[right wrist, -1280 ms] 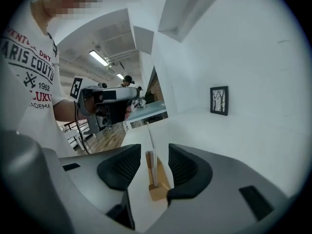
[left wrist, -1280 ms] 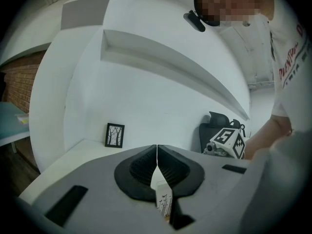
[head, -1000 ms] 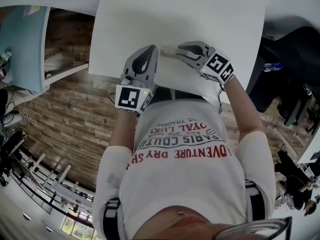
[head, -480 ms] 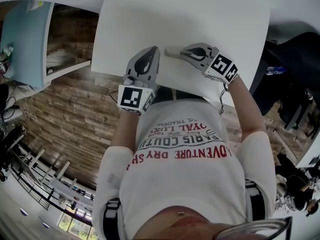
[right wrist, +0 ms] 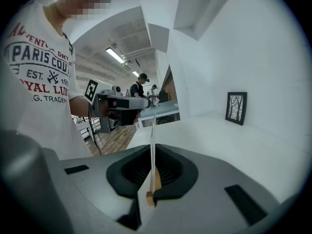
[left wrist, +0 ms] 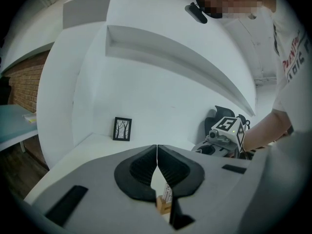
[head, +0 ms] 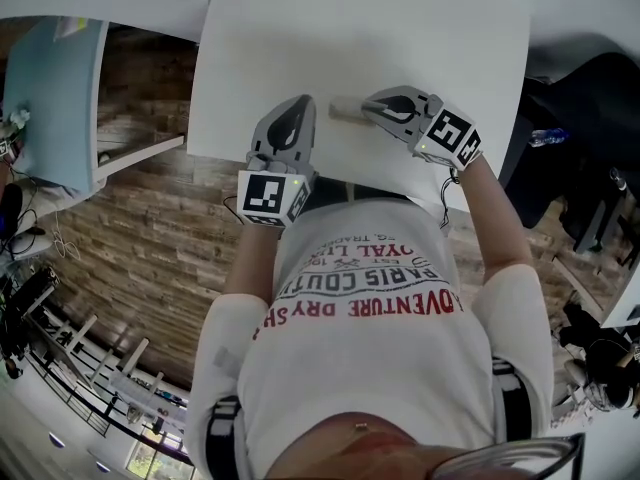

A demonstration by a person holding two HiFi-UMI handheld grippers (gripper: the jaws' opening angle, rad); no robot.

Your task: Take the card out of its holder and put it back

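Landmark: left gripper (head: 302,105), over the near part of the white table (head: 400,28), close to the edge nearest the person. Left gripper view: its jaw tips are pressed together with nothing between them. In the gap behind the tips sits a small wooden block (left wrist: 162,207) with a printed slip standing in it. Cannot tell whether the block is clamped or only lies under the gripper. Right gripper (head: 366,108) is to the right of the left gripper, tips pointing toward it, the two apart. Right gripper view: jaws pinched on the card (right wrist: 153,130), which is seen edge-on and upright, rising above the tips. A wood-coloured piece (right wrist: 150,198) shows at the card's foot in the gap; whether it is joined to the card is unclear. Head view: the card (head: 345,108) is a pale strip sticking out of the right gripper, just right of the left gripper's tips and not touching them. Framed picture (left wrist: 122,129) of bare trees stands on the table beyond the left gripper, upright against the white wall, well apart from it. The person's printed white shirt (head: 370,308) is directly behind the left gripper.
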